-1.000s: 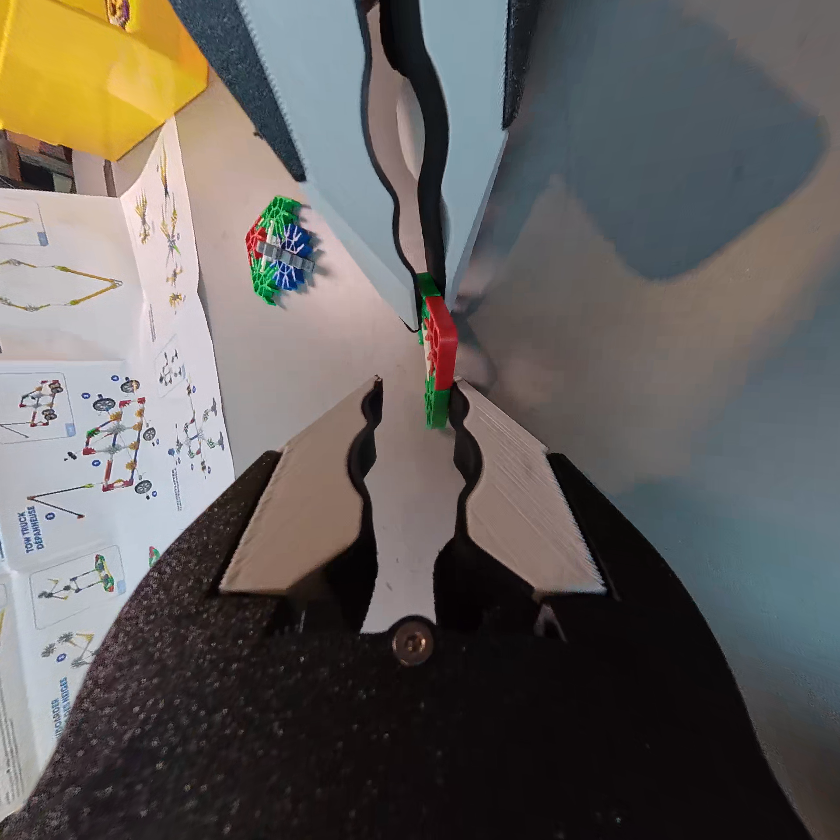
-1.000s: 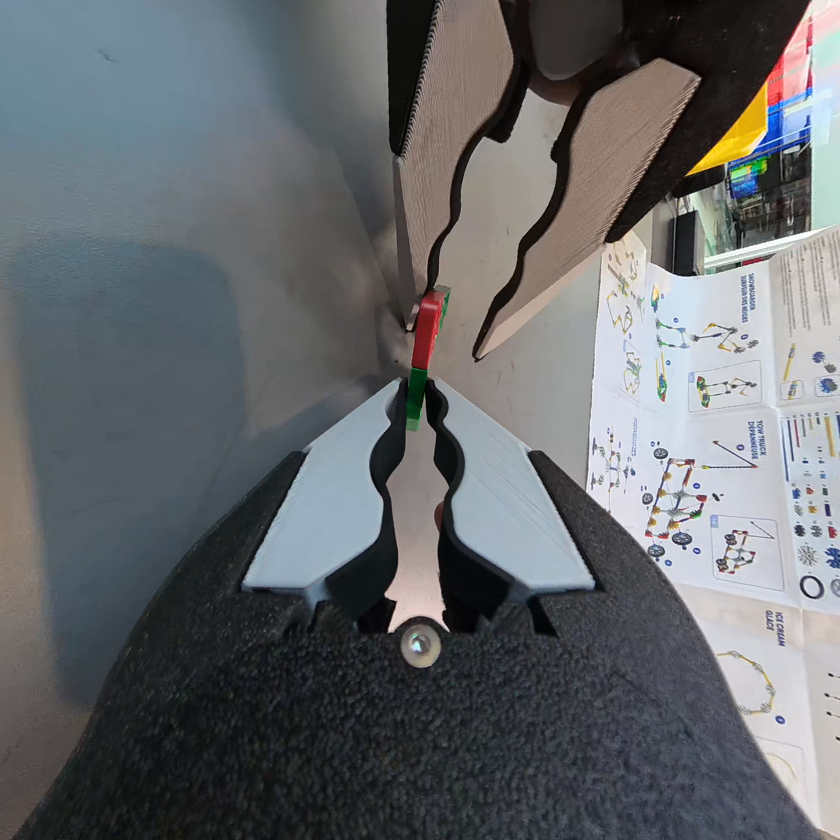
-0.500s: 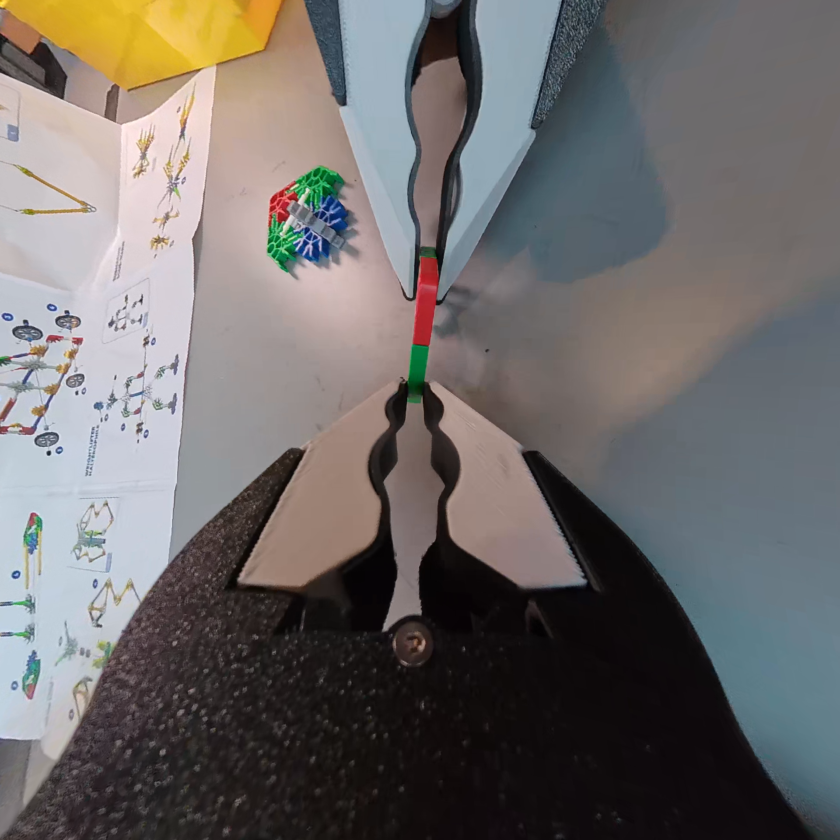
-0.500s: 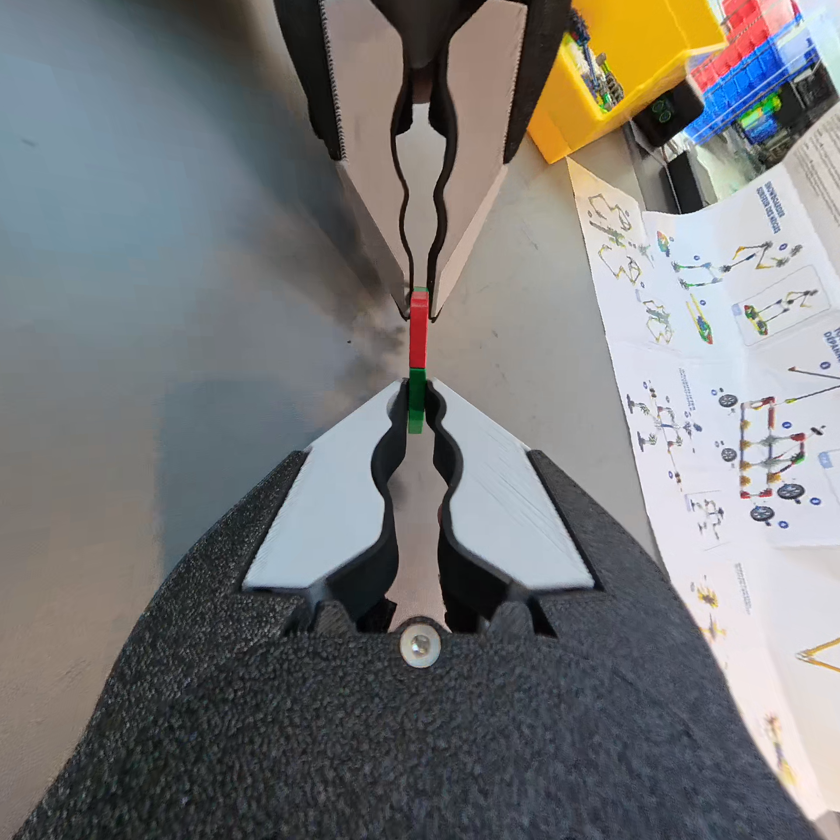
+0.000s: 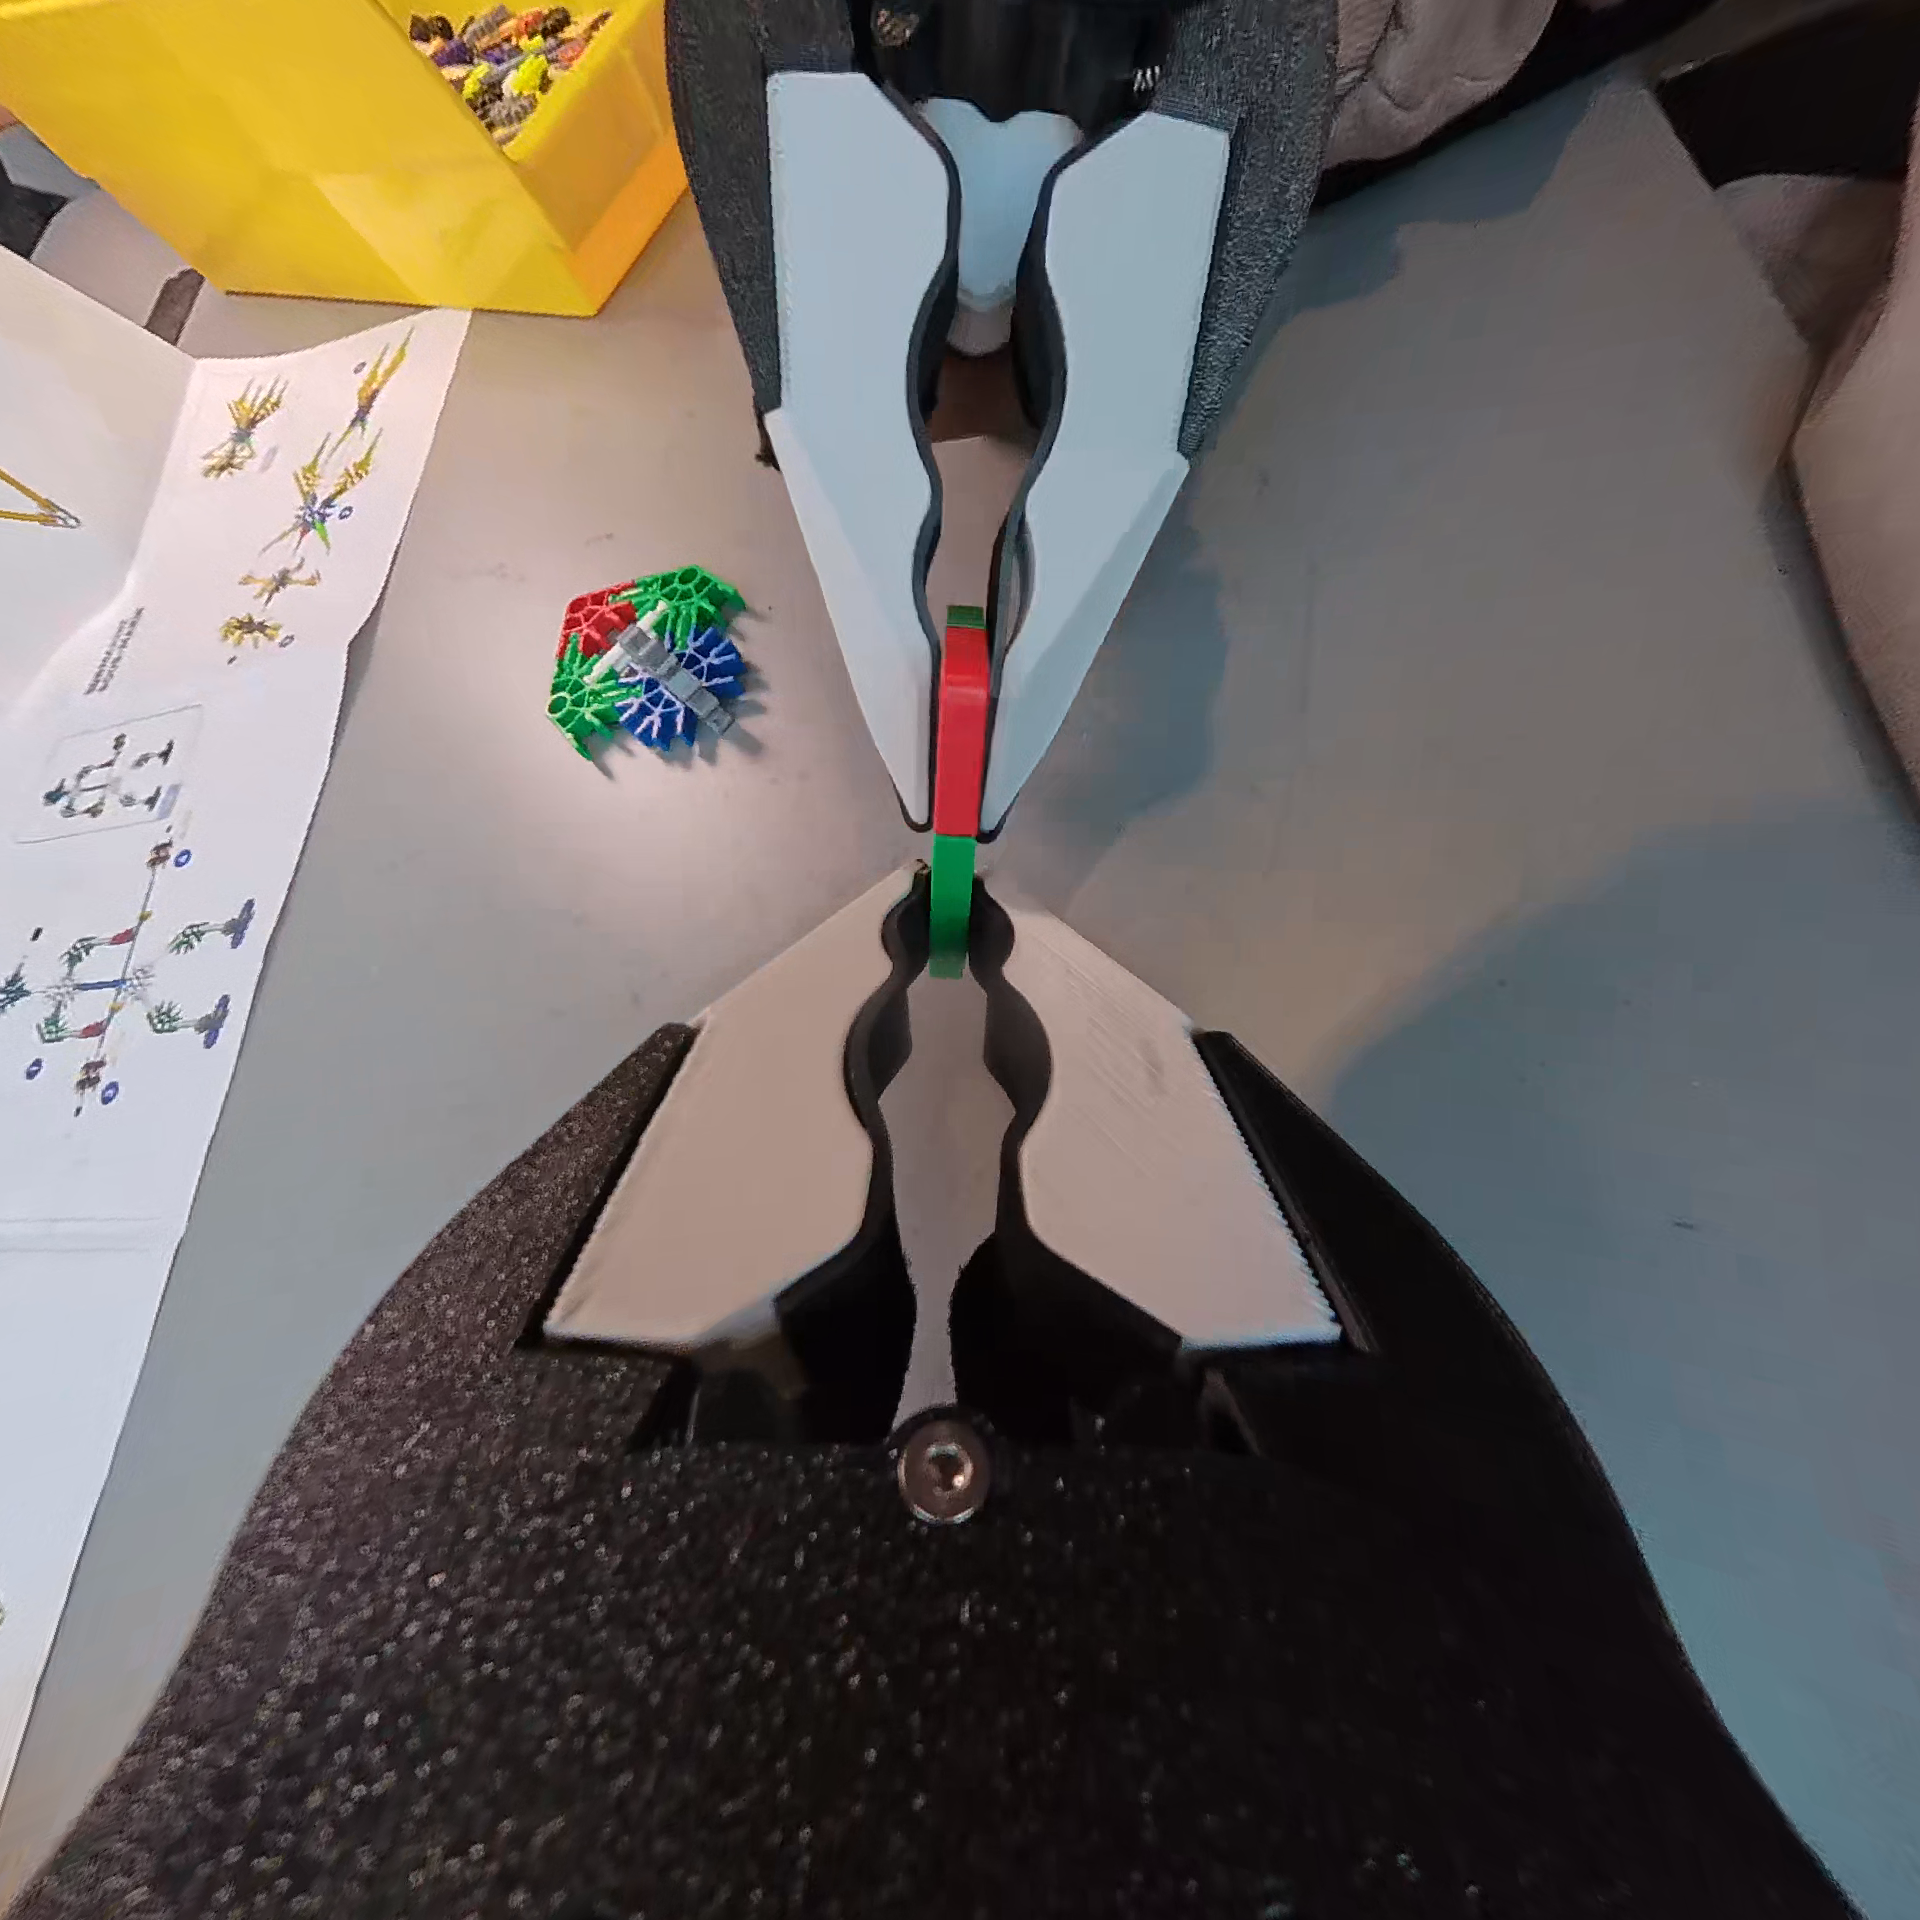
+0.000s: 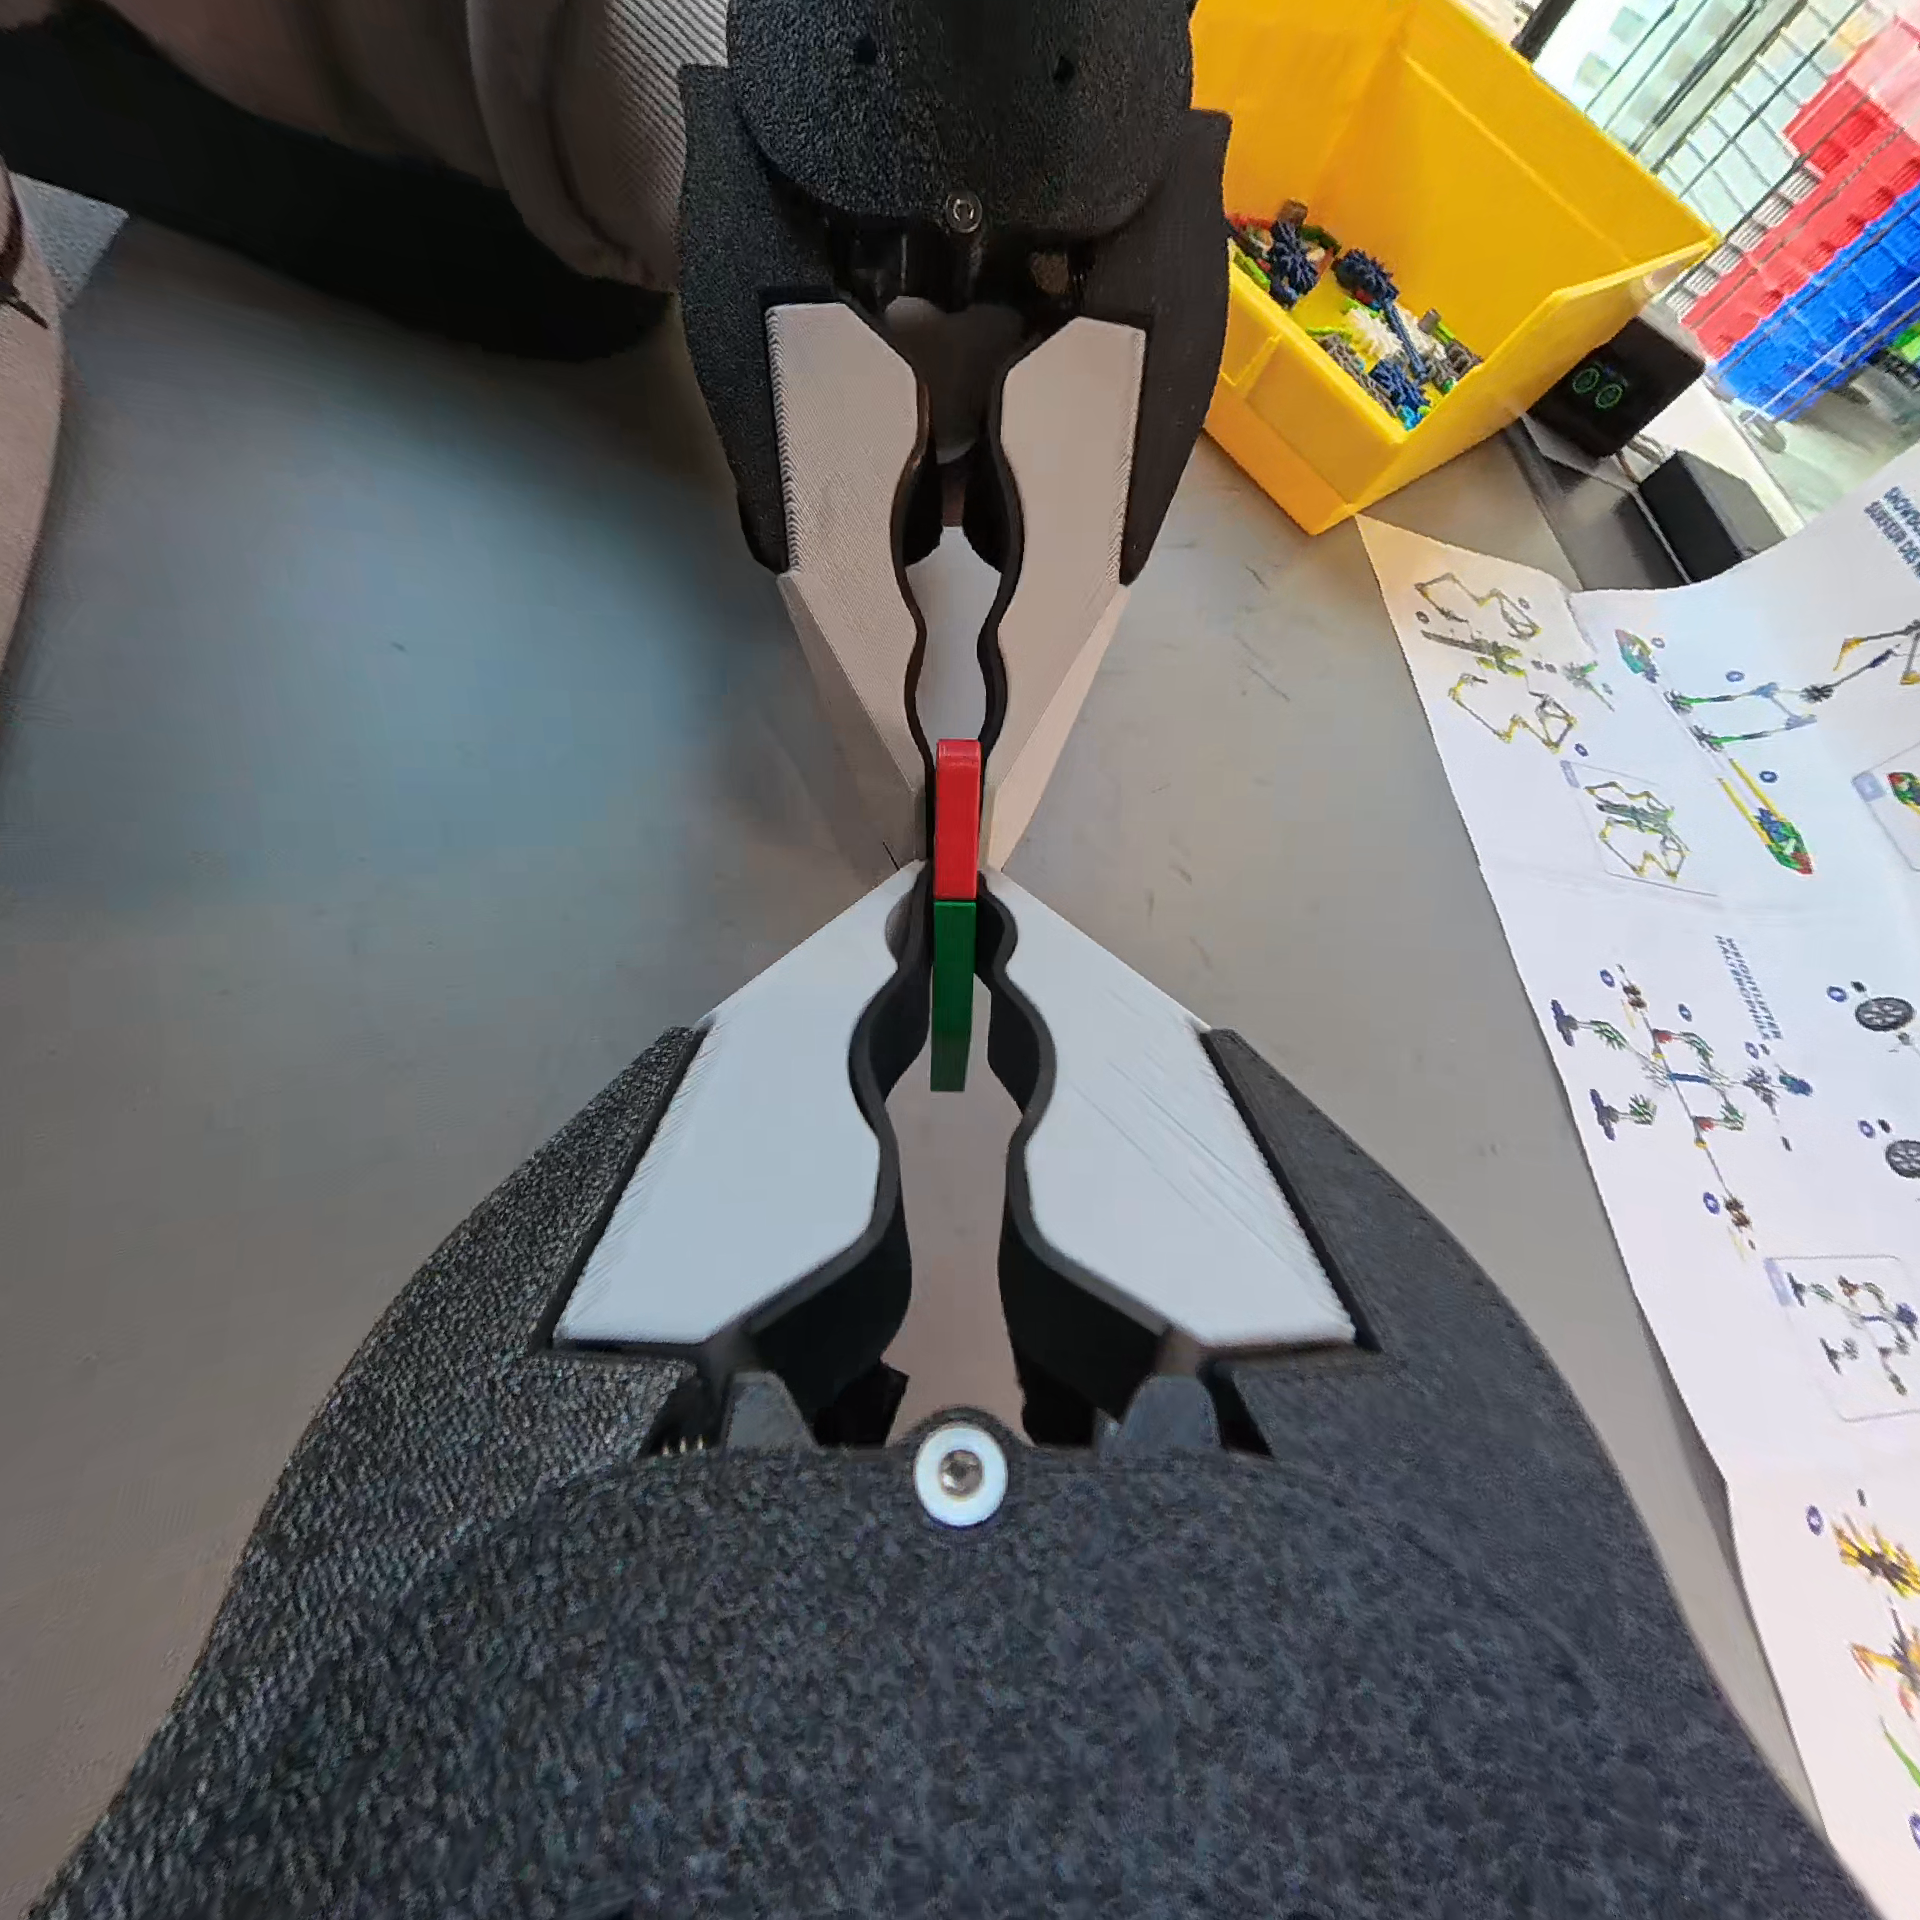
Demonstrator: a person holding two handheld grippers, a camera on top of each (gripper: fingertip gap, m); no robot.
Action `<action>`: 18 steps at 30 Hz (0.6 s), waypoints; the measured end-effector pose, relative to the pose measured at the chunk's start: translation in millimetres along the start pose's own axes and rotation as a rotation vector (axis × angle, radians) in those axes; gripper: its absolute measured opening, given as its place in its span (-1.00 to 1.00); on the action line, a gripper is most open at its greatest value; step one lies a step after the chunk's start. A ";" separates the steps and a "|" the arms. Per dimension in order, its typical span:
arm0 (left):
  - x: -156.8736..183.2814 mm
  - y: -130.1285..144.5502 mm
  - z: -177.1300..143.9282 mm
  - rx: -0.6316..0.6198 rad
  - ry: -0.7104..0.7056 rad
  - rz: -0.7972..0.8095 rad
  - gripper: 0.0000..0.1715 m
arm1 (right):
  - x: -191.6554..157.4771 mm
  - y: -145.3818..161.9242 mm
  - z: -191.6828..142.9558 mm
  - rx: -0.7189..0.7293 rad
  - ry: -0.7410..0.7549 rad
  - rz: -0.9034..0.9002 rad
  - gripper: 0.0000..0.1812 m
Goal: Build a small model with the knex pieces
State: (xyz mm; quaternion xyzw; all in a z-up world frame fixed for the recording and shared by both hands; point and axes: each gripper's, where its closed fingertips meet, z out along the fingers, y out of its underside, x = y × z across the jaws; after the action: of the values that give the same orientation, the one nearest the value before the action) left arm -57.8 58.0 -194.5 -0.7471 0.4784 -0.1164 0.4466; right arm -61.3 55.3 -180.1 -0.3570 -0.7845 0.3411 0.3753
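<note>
Right wrist view: both grippers' fingers pinch joined red-green pieces (image 6: pixel 956 904); yellow bin (image 6: pixel 1455 208) holds parts.

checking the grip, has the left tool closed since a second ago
Yes. In the right wrist view, the left tool's finger nearer the instruction sheet swung away from it, onto the red-and-green connector piece.

Only printed stuff is on the white folded instruction sheet (image 6: pixel 1704 935) on the right, plus a glowing green readout on the small black device (image 6: pixel 1605 384) far right.
</note>
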 end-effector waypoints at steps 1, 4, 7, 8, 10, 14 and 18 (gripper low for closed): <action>-1.0 -0.9 0.5 0.003 -0.003 -0.015 -0.95 | 1.5 0.3 -1.2 0.001 -0.001 0.010 -0.95; -9.6 -5.8 0.6 0.041 -0.011 -0.146 -0.95 | 11.8 -1.0 -4.3 0.018 0.034 0.097 -0.96; -27.1 -7.6 0.8 0.077 -0.067 -0.288 -0.94 | 29.3 -0.2 -4.2 0.013 0.118 0.220 -0.95; -33.0 -7.9 1.2 0.087 -0.089 -0.332 -0.93 | 34.7 0.9 -4.1 0.009 0.144 0.261 -0.96; -43.9 -8.9 2.8 0.098 -0.143 -0.408 -0.93 | 44.8 2.7 -5.1 0.010 0.185 0.326 -0.94; -64.6 -12.9 5.3 0.084 -0.301 -0.440 -0.92 | 63.8 5.5 -9.9 0.036 0.251 0.444 -0.93; -78.9 -19.1 5.0 0.087 -0.428 -0.441 -0.92 | 77.1 3.9 -15.9 0.064 0.309 0.514 -0.92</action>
State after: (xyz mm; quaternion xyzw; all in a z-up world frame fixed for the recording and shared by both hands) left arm -83.8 128.1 -162.5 -0.8205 0.1942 -0.0708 0.5329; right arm -82.6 124.5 -148.8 -0.5796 -0.5909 0.3908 0.4027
